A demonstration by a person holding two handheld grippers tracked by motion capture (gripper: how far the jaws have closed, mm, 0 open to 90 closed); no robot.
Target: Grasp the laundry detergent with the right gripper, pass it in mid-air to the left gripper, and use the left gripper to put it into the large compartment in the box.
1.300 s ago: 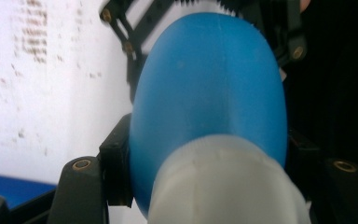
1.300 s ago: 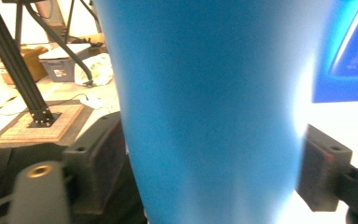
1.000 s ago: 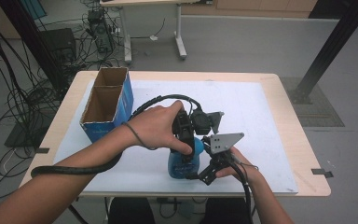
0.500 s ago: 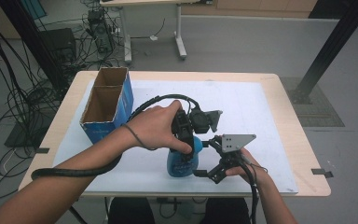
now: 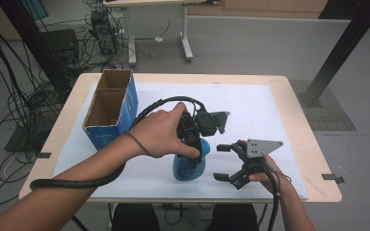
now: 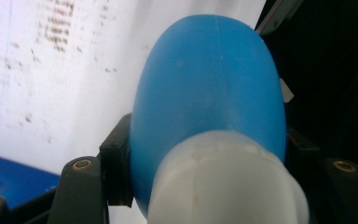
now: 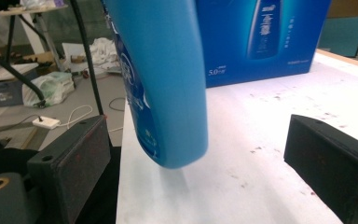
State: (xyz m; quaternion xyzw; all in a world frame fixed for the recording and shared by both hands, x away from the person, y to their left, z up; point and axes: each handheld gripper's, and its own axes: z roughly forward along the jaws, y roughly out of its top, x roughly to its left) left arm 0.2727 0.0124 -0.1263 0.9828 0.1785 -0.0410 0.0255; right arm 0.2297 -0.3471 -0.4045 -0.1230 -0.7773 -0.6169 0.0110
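Left tongs [image 5: 192, 156] clamp the blue bottle [image 5: 187, 166]; right tongs [image 7: 205, 154] gape empty, whose view reveals its label.

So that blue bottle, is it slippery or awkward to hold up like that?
Probably a bit slippery: the blue bottle looks like smooth, rounded plastic. The left gripper clamps it near the white cap, so the body may swing. It looks stiff, not floppy. The right gripper stands open beside it.
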